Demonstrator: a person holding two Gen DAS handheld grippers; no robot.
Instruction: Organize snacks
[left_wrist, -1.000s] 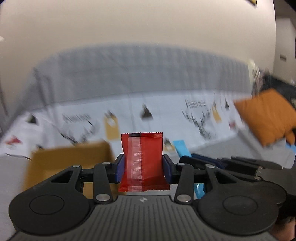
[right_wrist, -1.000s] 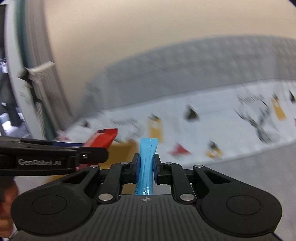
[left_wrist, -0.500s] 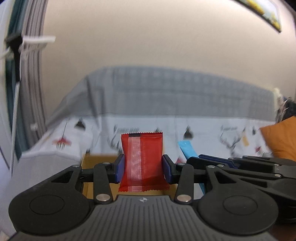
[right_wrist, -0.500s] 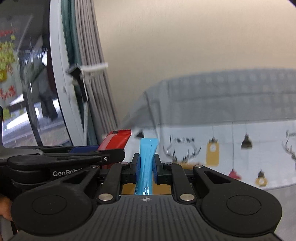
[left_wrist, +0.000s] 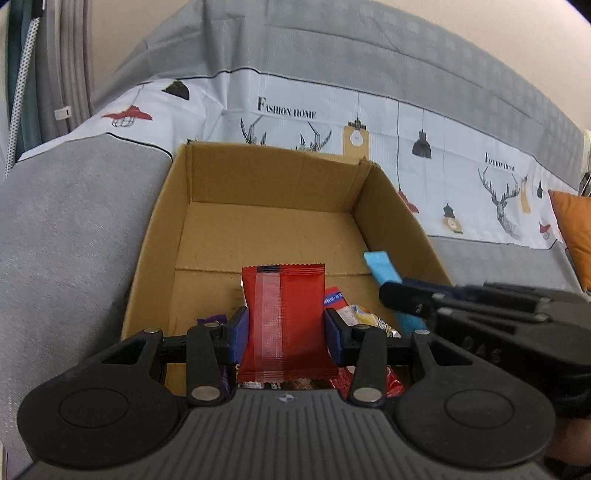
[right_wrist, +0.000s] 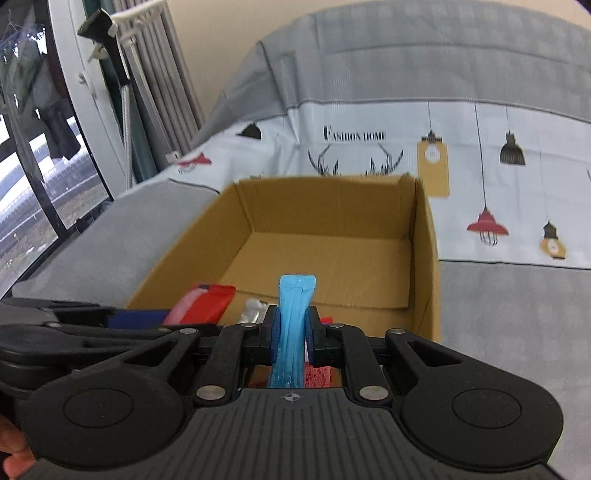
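My left gripper (left_wrist: 283, 334) is shut on a red snack packet (left_wrist: 284, 321) and holds it upright over the near end of an open cardboard box (left_wrist: 162, 206). My right gripper (right_wrist: 291, 334) is shut on a thin blue stick packet (right_wrist: 292, 325), also over the box (right_wrist: 424, 258). Each gripper shows in the other's view: the right one (left_wrist: 480, 310) with the blue packet (left_wrist: 382, 267), the left one (right_wrist: 92, 328) with the red packet (right_wrist: 203, 302). Several snack packets (left_wrist: 365, 317) lie in the box's near end.
The box stands on a grey sofa seat (left_wrist: 66, 229) against a backrest covered with a printed white cloth (left_wrist: 443, 147). An orange cushion (left_wrist: 572, 232) lies at the far right. A window and grey curtains (right_wrist: 74, 110) are to the left.
Both grippers have swung left and tipped down from facing the sofa back and wall to hang over the box, still holding their packets. The box interior has come into view.
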